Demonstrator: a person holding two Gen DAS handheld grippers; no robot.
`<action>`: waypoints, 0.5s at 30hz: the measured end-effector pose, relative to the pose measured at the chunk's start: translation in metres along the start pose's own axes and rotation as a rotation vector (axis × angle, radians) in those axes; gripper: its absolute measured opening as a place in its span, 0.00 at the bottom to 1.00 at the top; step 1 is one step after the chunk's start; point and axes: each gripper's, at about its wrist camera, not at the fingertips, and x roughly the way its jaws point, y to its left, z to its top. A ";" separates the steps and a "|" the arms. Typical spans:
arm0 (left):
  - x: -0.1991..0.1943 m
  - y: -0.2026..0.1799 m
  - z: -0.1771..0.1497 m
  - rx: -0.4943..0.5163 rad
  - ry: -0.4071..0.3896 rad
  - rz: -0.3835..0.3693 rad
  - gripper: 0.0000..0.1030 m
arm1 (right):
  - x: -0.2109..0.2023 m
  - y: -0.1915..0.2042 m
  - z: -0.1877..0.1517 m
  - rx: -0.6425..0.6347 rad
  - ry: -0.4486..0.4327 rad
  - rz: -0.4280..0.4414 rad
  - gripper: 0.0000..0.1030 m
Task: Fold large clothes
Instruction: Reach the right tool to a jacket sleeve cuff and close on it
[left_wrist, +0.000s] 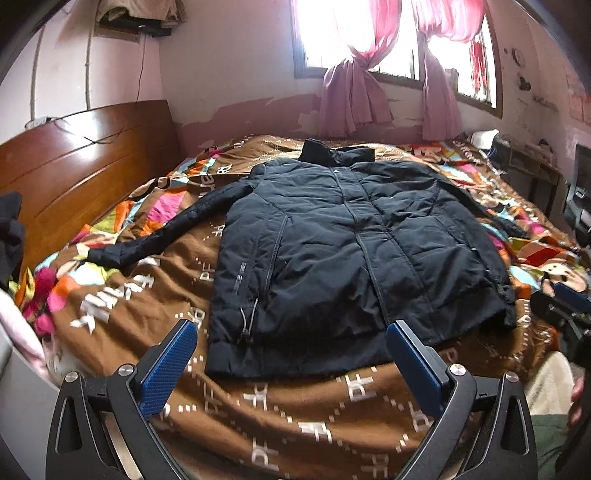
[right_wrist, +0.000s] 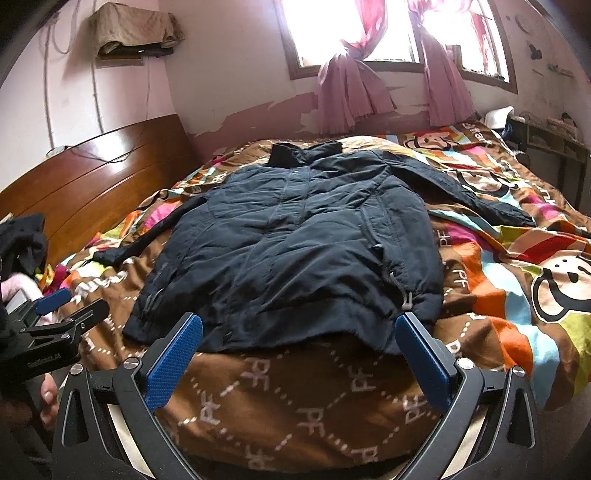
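Observation:
A dark navy padded jacket (left_wrist: 332, 236) lies flat and front up on the bed, collar toward the window, both sleeves spread outward. It also shows in the right wrist view (right_wrist: 295, 251). My left gripper (left_wrist: 291, 328) is open and empty, hovering just short of the jacket's hem. My right gripper (right_wrist: 299, 325) is open and empty, also just short of the hem. The left sleeve (left_wrist: 155, 236) reaches toward the headboard. The right sleeve (right_wrist: 469, 192) lies toward the bed's right side.
The bed carries a brown and multicoloured cartoon blanket (left_wrist: 295, 410). A wooden headboard (left_wrist: 74, 166) stands at the left with dark clothes (left_wrist: 11, 229) piled near it. A window with pink curtains (left_wrist: 354, 96) is behind. A cluttered side table (right_wrist: 546, 144) stands far right.

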 end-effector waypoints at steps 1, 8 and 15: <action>0.007 -0.004 0.005 0.019 0.004 0.009 1.00 | 0.005 -0.006 0.004 0.004 0.002 -0.006 0.99; 0.058 -0.030 0.046 0.093 0.048 -0.008 1.00 | 0.047 -0.083 0.038 0.133 0.036 -0.049 0.99; 0.108 -0.059 0.085 0.105 0.060 -0.054 1.00 | 0.075 -0.179 0.060 0.264 0.052 -0.173 0.99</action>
